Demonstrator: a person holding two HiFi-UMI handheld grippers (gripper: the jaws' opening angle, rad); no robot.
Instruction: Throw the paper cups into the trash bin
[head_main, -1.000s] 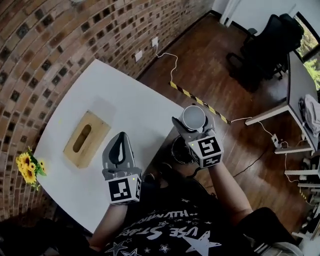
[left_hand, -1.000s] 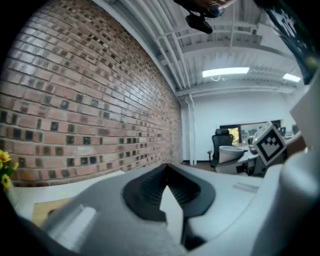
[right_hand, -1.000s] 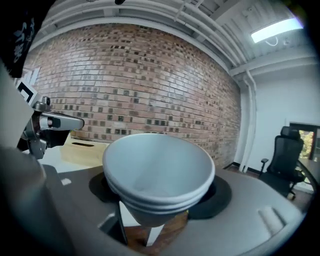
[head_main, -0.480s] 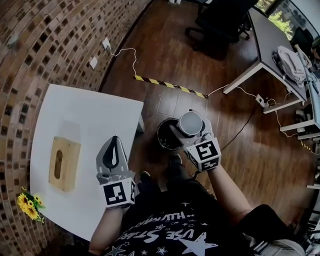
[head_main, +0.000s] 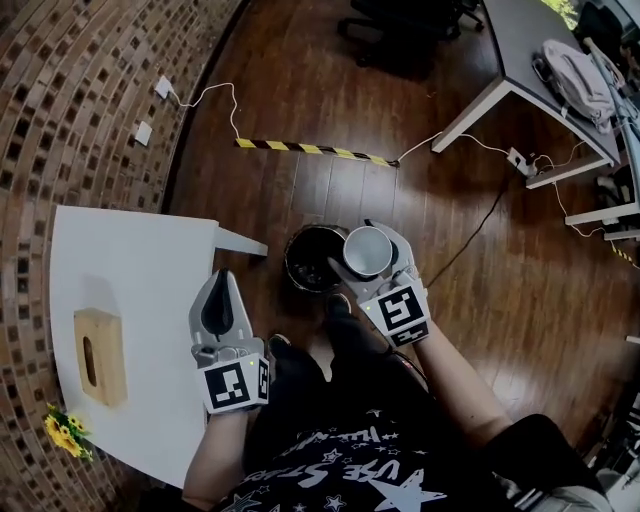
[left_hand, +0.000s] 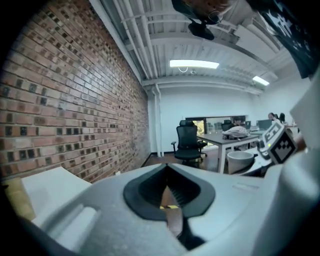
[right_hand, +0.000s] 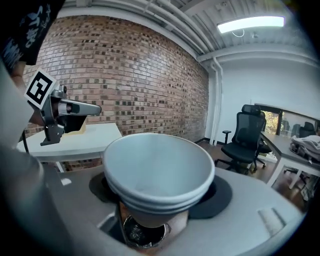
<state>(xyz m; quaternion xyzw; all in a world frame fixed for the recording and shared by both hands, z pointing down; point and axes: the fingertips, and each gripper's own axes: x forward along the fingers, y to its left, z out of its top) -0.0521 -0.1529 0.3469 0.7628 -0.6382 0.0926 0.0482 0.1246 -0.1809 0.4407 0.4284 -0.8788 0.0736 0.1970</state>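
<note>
A stack of white paper cups (head_main: 368, 252) is gripped by my right gripper (head_main: 372, 240), mouth up, just over the right rim of the black trash bin (head_main: 308, 258) on the wooden floor. In the right gripper view the cups (right_hand: 157, 170) fill the middle, with the bin (right_hand: 144, 232) directly beneath them. My left gripper (head_main: 224, 276) hangs by the white table's corner, left of the bin, jaws shut and empty. The left gripper view shows its closed tips (left_hand: 166, 167) and the cups (left_hand: 240, 159) at the right.
The white table (head_main: 130, 270) at left carries a wooden tissue box (head_main: 98, 355) and yellow flowers (head_main: 62, 430). Striped tape (head_main: 310, 150) and a cable cross the floor beyond the bin. A desk (head_main: 520, 40) stands at the upper right. The brick wall runs along the left.
Both grippers have swung away from the table toward the floor. The right one carried the cups over to the bin's rim and lower; the left stayed shut and empty.
</note>
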